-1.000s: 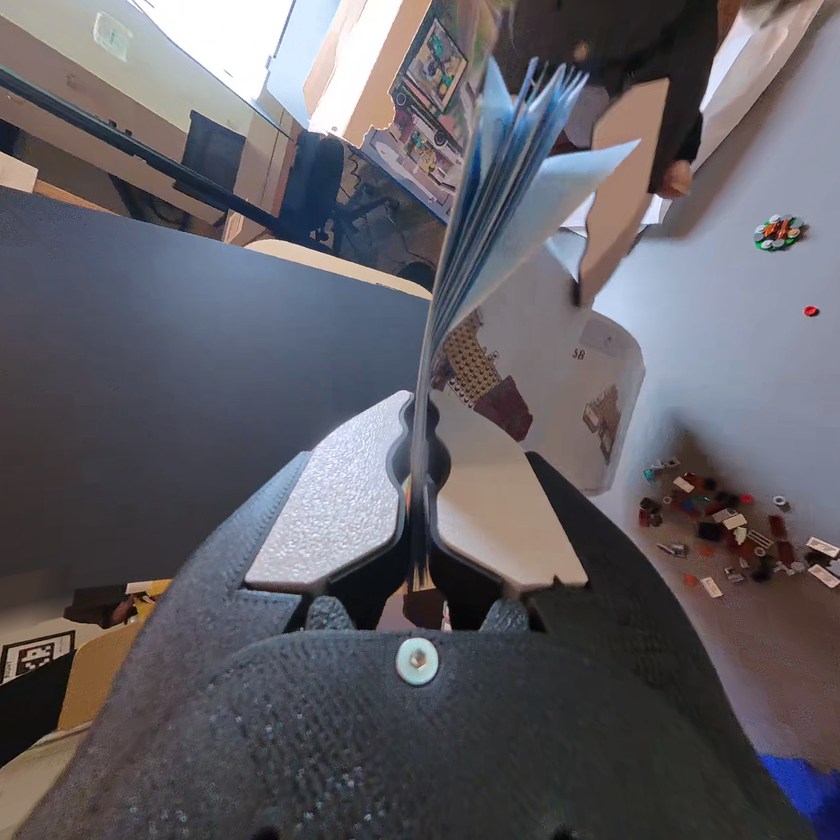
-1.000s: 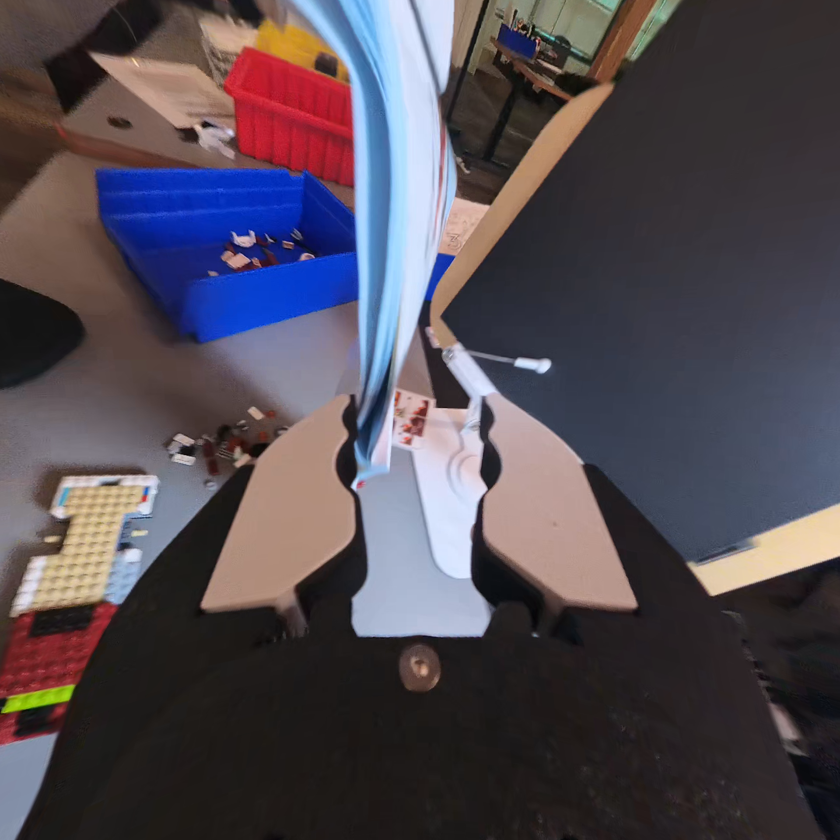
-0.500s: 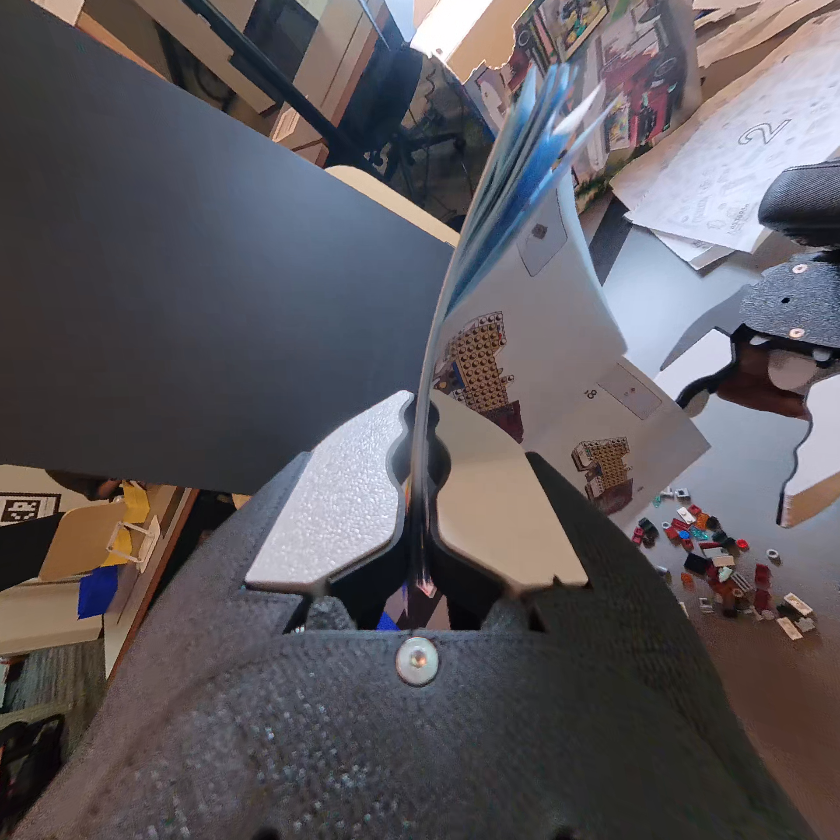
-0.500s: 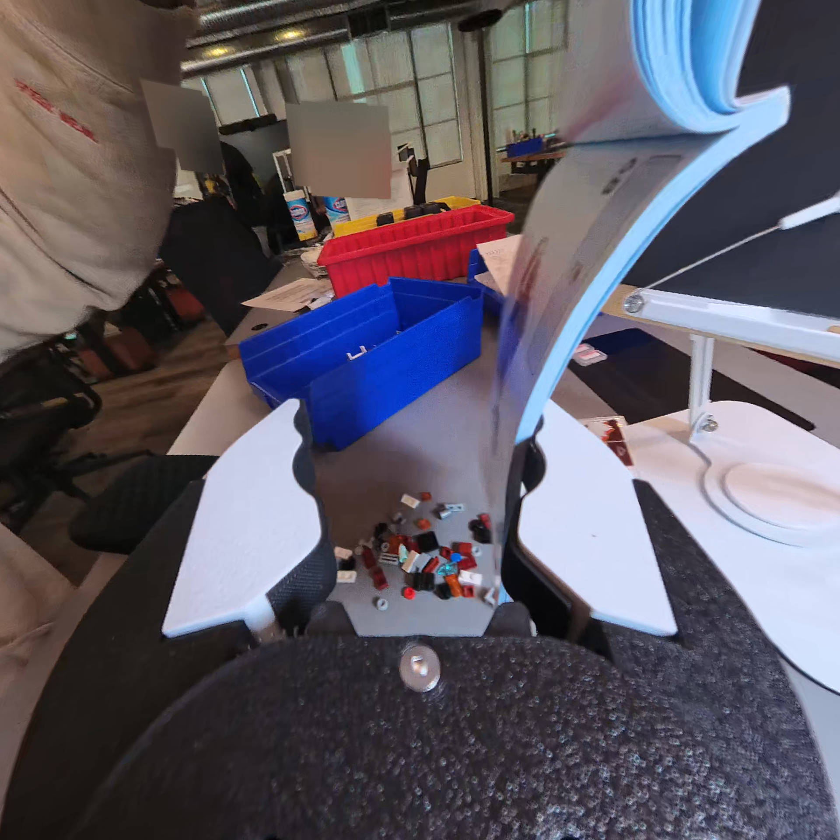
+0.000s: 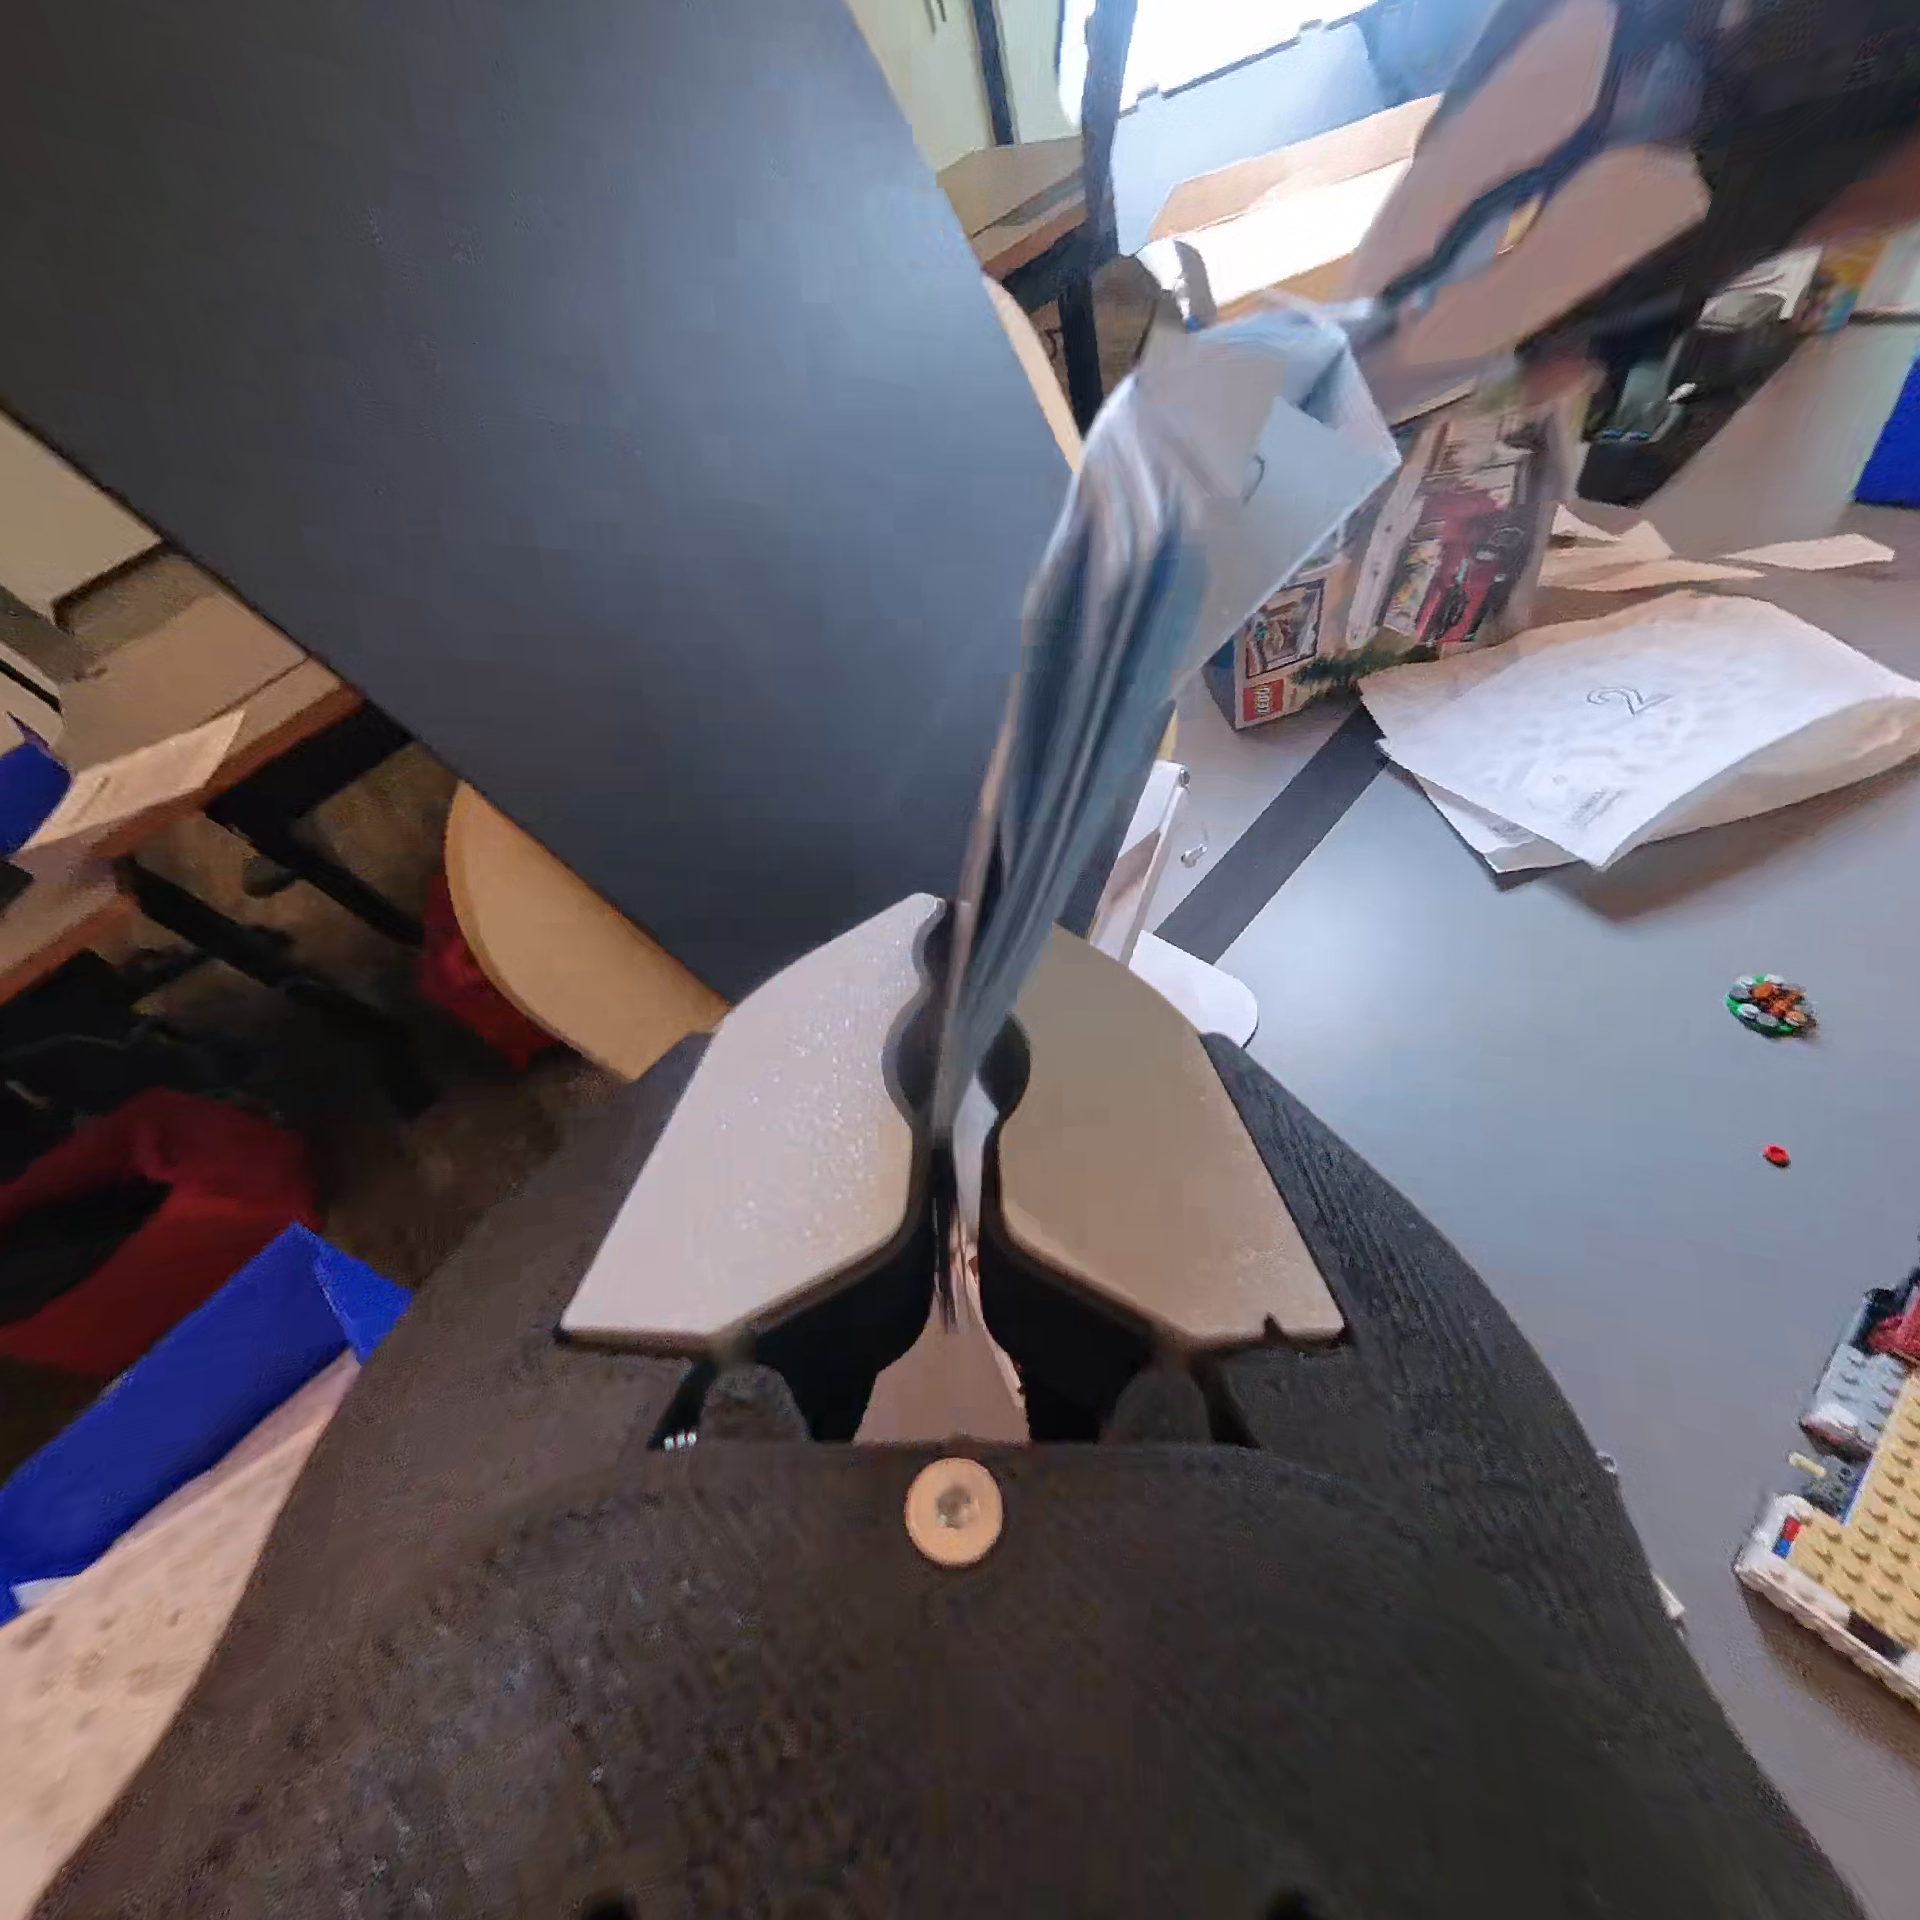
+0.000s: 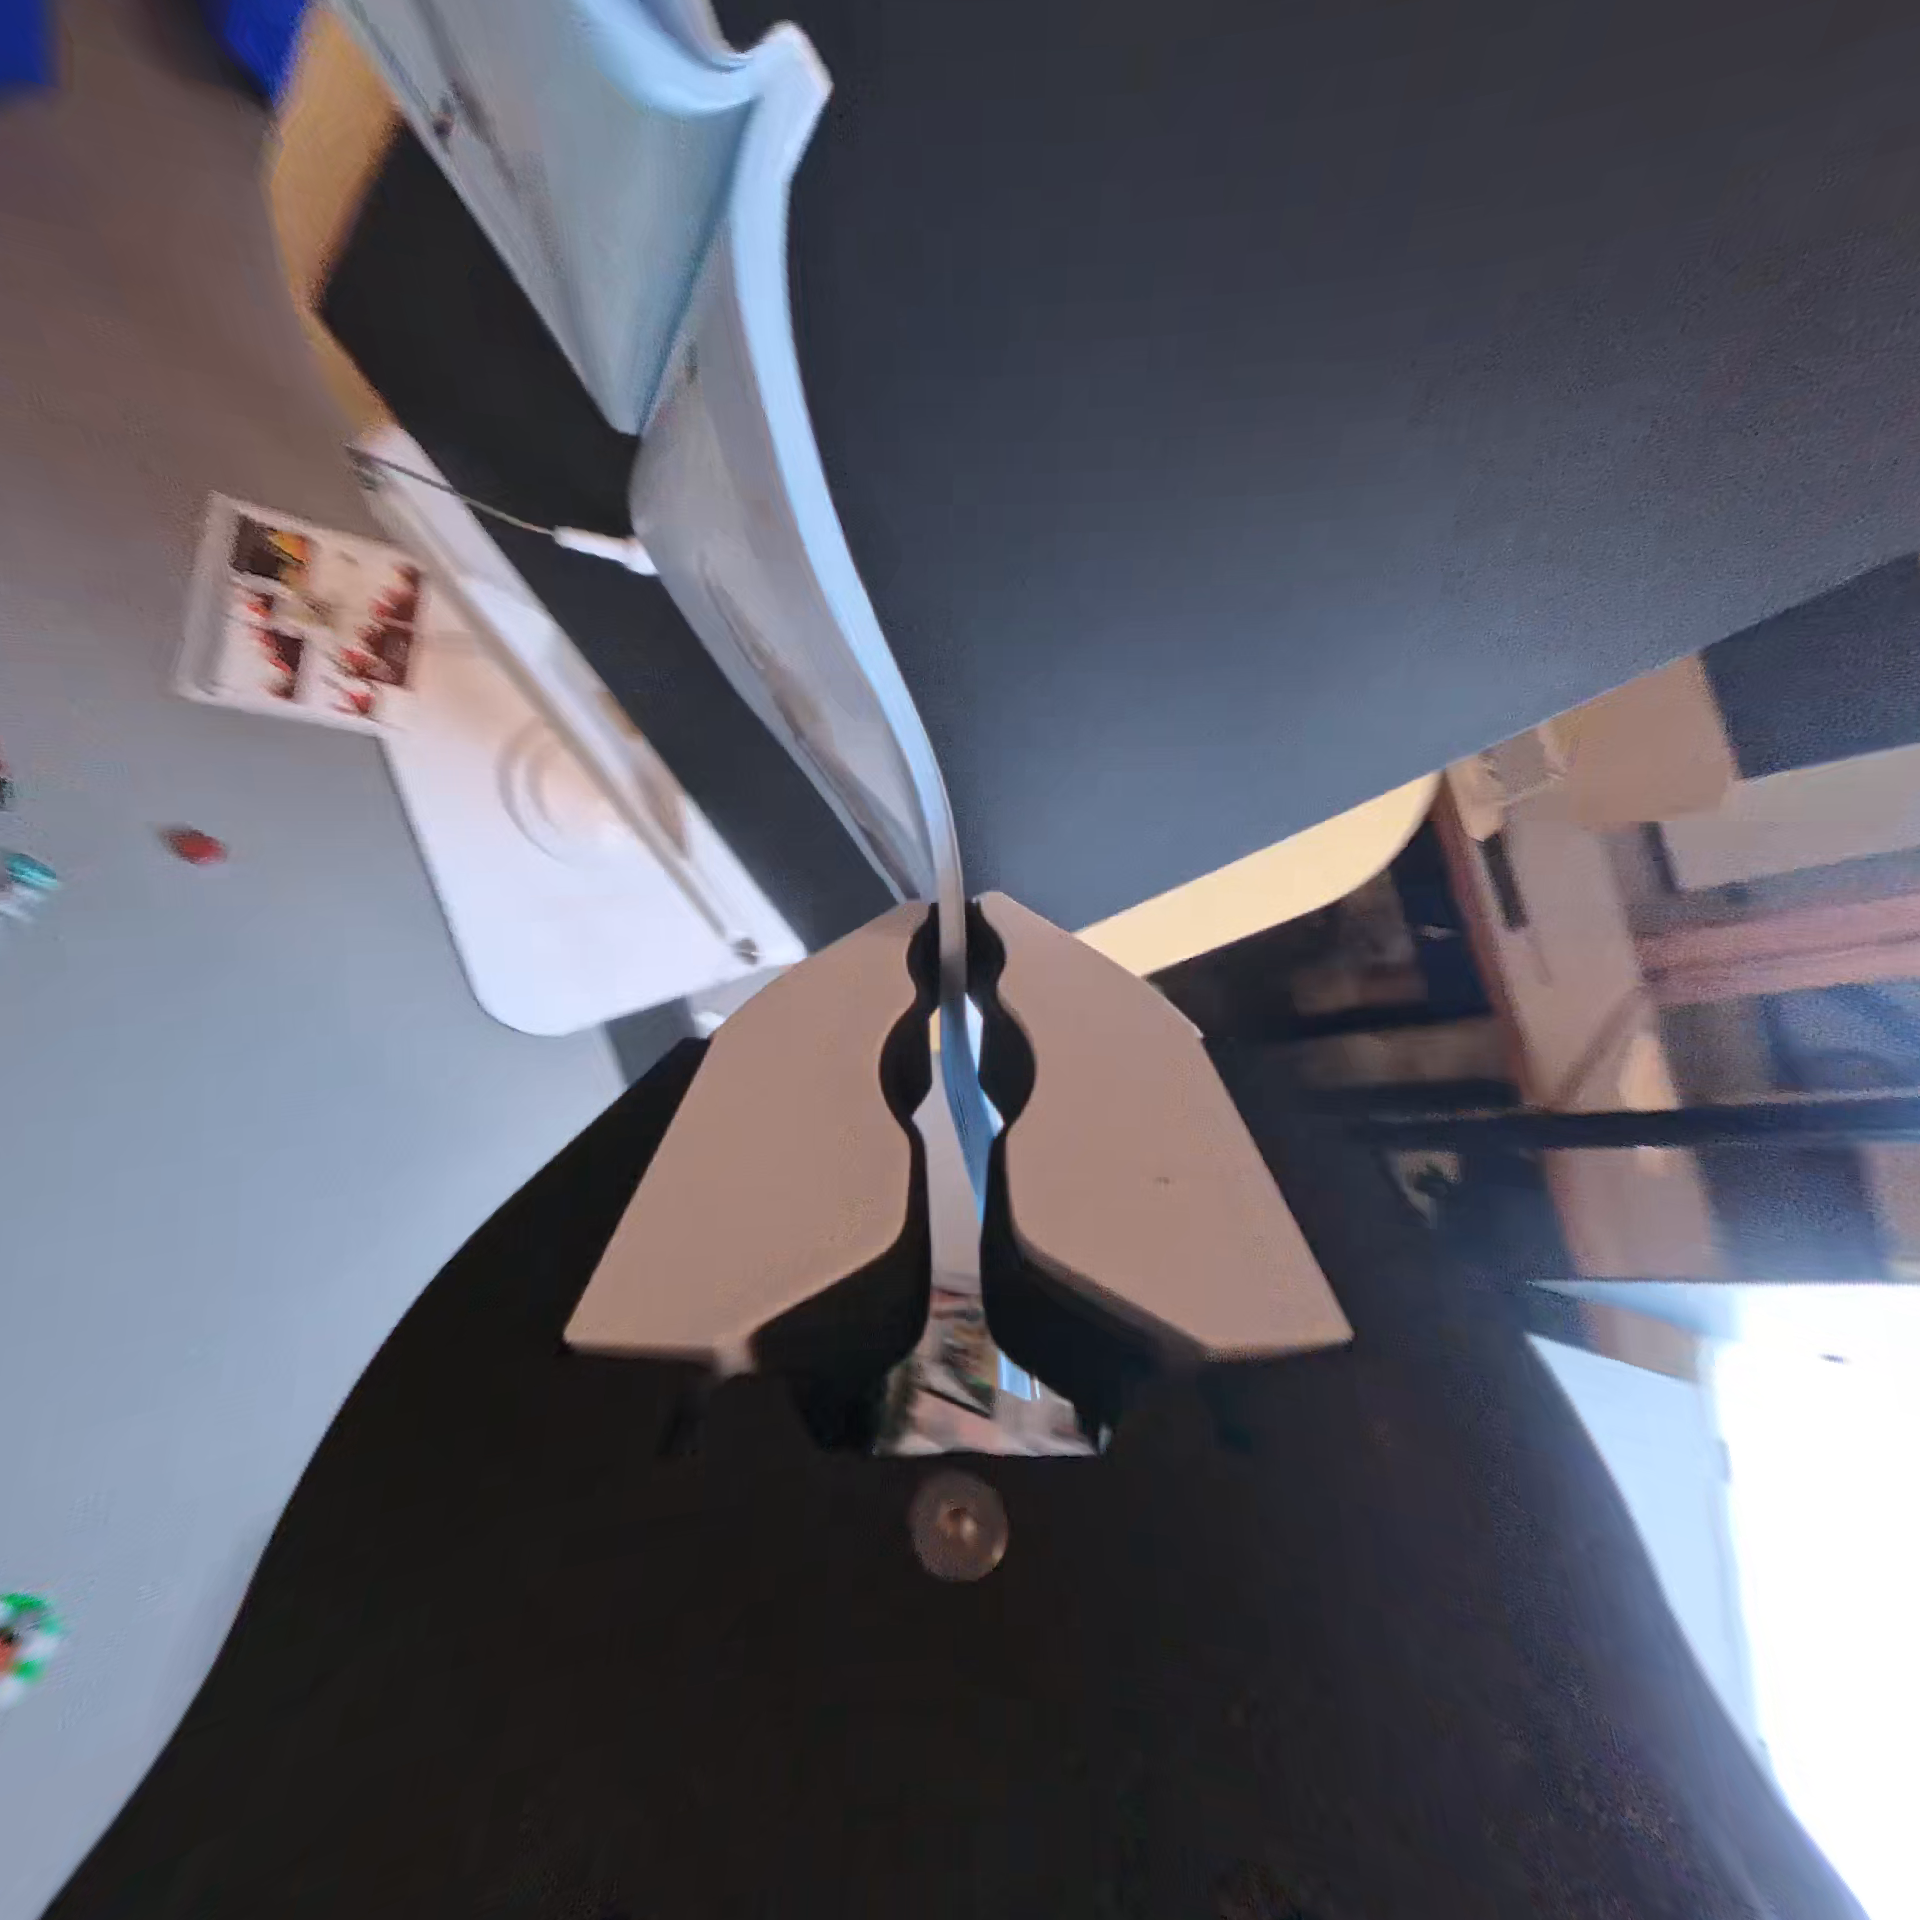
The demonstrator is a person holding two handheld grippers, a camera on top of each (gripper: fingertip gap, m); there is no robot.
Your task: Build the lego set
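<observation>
My left gripper [image 5: 971, 935] is shut on the edge of a pale blue instruction booklet [image 5: 1101, 644]. The booklet rises from the jaws, blurred, with its pages fanning out at the top. My right gripper [image 6: 951, 914] is shut on the same booklet [image 6: 769, 582], on a thin bundle of its pages that curves up and to the left from the jaws. Both grippers hold it in the air beside a large black board [image 5: 499, 395], which also shows in the right wrist view [image 6: 1351, 364].
A grey table [image 5: 1507, 1091] carries a printed toy box [image 5: 1392, 592], paper bags [image 5: 1631, 727], a brick build [image 5: 1860, 1527] and small loose pieces [image 5: 1766, 1003]. A white stand [image 6: 540, 790] and a small printed sheet [image 6: 312, 613] lie under the board. A blue bin [image 5: 187, 1382] sits lower left. The gap from one gripper's tips to the other's is roughly 25 cm.
My right gripper was open around the booklet's pages and has shut on them. My left gripper stayed shut on the booklet while both views swung round.
</observation>
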